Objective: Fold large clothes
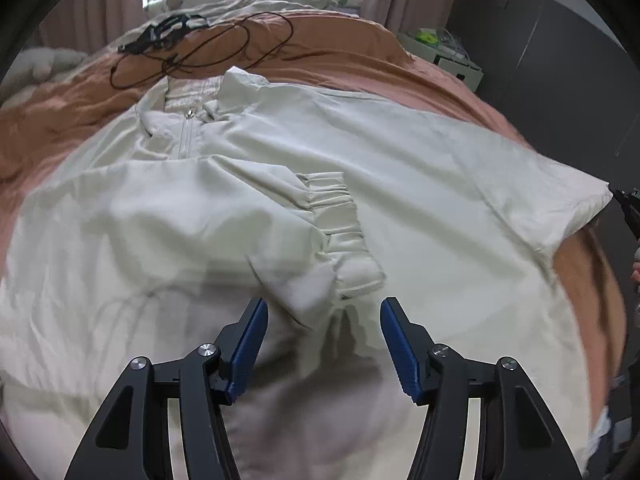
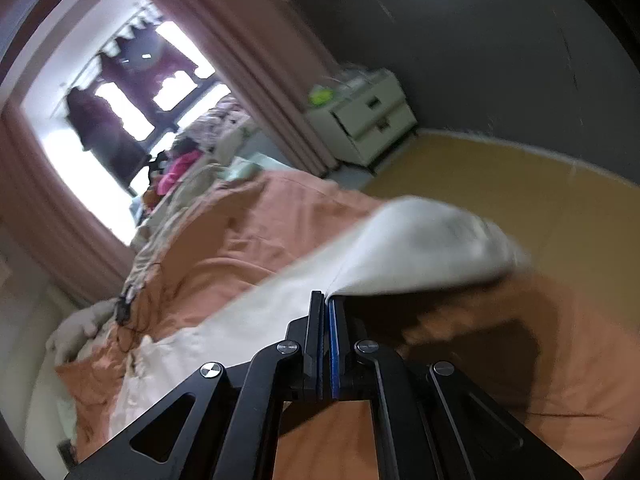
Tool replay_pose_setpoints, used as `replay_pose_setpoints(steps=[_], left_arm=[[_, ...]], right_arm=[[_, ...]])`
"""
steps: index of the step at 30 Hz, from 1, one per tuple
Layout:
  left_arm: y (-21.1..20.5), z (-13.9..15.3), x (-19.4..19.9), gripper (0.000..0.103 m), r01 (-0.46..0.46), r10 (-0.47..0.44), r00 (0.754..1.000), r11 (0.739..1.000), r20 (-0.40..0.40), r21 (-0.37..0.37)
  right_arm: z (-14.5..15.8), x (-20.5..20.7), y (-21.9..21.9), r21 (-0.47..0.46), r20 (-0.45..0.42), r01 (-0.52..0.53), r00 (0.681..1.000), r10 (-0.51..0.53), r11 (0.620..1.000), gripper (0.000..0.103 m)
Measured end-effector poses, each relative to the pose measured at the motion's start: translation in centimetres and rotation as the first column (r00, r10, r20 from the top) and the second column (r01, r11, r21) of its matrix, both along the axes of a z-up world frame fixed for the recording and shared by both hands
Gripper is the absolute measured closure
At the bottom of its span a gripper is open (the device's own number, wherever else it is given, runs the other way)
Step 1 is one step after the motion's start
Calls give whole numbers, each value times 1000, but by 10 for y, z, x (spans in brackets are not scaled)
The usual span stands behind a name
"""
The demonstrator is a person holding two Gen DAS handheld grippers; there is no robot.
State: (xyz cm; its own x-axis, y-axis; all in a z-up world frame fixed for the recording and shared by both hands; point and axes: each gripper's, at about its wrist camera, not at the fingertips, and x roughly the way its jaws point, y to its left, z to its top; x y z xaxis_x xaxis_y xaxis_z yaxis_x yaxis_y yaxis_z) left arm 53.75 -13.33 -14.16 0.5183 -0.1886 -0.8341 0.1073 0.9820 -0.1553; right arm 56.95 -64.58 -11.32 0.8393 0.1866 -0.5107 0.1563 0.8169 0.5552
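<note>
My right gripper (image 2: 326, 300) is clenched on the jacket (image 1: 360, 152) edge; my left gripper (image 1: 324, 320) stands released, the cuff (image 1: 344, 232) just ahead. I'd lift evenly, keeping the fabric taut.

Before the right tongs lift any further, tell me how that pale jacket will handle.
Likely floppy: the pale jacket drapes and creases over the orange bedspread, and its edge sags from the shut right tongs. Probably light, since one pinch raises it. The folded sleeve near the open left tongs may slide off.
</note>
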Motion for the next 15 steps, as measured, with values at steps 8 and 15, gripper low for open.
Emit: replay_pose_setpoints(steps=[8, 15], left_arm=[[31, 35, -27, 27, -41, 42, 999, 998, 35, -47], [78, 69, -55, 18, -77, 81, 994, 996, 73, -52]], right_arm=[[90, -10, 68, -71, 112, -114, 986, 122, 991, 100], [133, -14, 145, -112, 161, -212, 960, 228, 971, 100]])
